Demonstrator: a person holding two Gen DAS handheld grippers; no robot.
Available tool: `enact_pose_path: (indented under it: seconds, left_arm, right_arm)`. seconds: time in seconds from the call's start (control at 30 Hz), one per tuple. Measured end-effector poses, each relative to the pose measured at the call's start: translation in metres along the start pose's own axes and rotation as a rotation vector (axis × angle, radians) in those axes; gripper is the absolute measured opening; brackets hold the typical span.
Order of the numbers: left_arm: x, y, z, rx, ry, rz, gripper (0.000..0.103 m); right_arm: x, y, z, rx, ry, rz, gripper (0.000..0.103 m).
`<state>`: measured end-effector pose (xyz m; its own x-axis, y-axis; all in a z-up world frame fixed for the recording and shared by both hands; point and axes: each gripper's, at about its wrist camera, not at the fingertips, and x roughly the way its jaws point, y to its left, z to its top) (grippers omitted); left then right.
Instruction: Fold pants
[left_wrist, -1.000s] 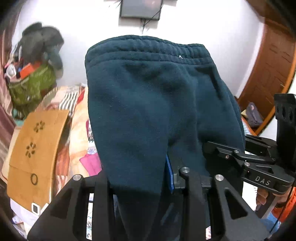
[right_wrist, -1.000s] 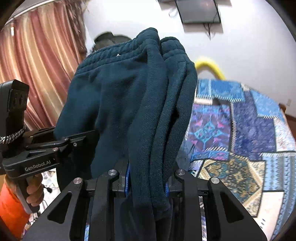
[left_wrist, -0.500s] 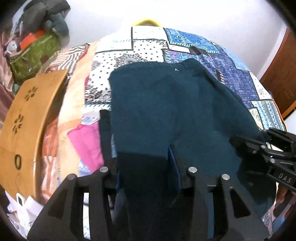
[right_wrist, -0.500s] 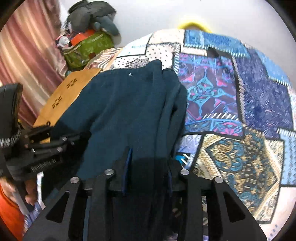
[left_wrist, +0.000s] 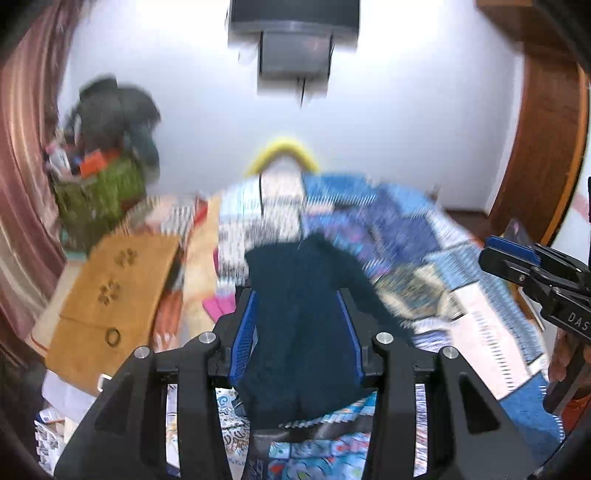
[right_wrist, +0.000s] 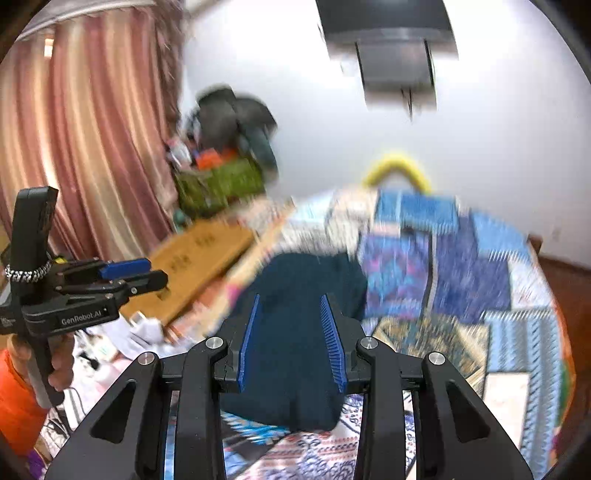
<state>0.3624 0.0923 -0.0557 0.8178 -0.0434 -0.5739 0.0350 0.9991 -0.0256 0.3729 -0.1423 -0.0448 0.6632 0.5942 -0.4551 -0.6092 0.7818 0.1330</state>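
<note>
Dark teal fleece pants (left_wrist: 303, 295) lie folded on the patchwork bed quilt (left_wrist: 480, 332), both the left gripper (left_wrist: 299, 332) and right gripper (right_wrist: 291, 332) spread and empty above them; soft, light and thick, they seem best pinched at a folded edge.

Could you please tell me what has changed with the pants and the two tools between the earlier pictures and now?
A second ago both tools held the dark blue pants up, clamped in their jaws. The pants were then lowered onto the patchwork bedspread. Now the left tool and right tool have just opened their jaws and let go; the folded pants lie flat, seen between the open pads. The brown board and green bag stayed put.
</note>
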Motion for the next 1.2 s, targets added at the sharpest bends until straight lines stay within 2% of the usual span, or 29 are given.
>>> enact_pose_path:
  seconds: [0.13, 0.27, 0.37, 0.4, 0.43, 0.47, 0.5, 0.53, 0.6, 0.67, 0.73, 0.87, 1.2]
  left_arm:
    - [-0.093, -0.025, -0.001, 0.023, -0.179, 0.023, 0.043]
    - [-0.175, -0.048, -0.015, 0.032, -0.337, 0.033, 0.043]
    - [-0.216, -0.062, -0.028, 0.05, -0.401, 0.035, 0.044]
    - [-0.226, -0.066, -0.033, 0.05, -0.413, 0.043, 0.05]
    - [-0.235, -0.069, -0.038, 0.047, -0.426, 0.059, 0.054]
    - [-0.241, -0.071, -0.043, 0.045, -0.439, 0.071, 0.063]
    - [-0.245, -0.073, -0.045, 0.044, -0.448, 0.075, 0.071]
    - [-0.25, -0.075, -0.05, 0.039, -0.457, 0.081, 0.074]
    - [-0.257, -0.078, -0.059, 0.026, -0.463, 0.073, 0.083]
    - [-0.261, -0.079, -0.065, 0.014, -0.465, 0.081, 0.091]
    - [-0.265, -0.08, -0.071, 0.004, -0.478, 0.101, 0.098]
    - [-0.269, -0.081, -0.079, 0.0, -0.478, 0.111, 0.101]
    - [-0.275, -0.078, -0.088, -0.029, -0.469, 0.101, 0.103]
  right_arm:
    - [-0.077, 0.041, 0.008, -0.054, -0.154, 0.024, 0.03]
    - [-0.132, 0.074, 0.0, -0.089, -0.266, 0.03, 0.03]
    - [-0.161, 0.092, -0.011, -0.1, -0.325, 0.025, 0.032]
    - [-0.17, 0.097, -0.016, -0.094, -0.343, 0.025, 0.039]
    - [-0.177, 0.101, -0.02, -0.084, -0.357, 0.02, 0.049]
    - [-0.183, 0.105, -0.024, -0.079, -0.37, 0.007, 0.054]
    - [-0.184, 0.105, -0.027, -0.082, -0.381, -0.008, 0.063]
    - [-0.185, 0.106, -0.03, -0.086, -0.39, -0.027, 0.073]
    - [-0.191, 0.11, -0.034, -0.091, -0.41, -0.066, 0.086]
    - [-0.197, 0.113, -0.037, -0.079, -0.422, -0.078, 0.091]
    - [-0.199, 0.112, -0.037, -0.065, -0.424, -0.089, 0.103]
    - [-0.2, 0.111, -0.039, -0.063, -0.418, -0.118, 0.103]
    - [-0.205, 0.109, -0.051, -0.05, -0.407, -0.119, 0.103]
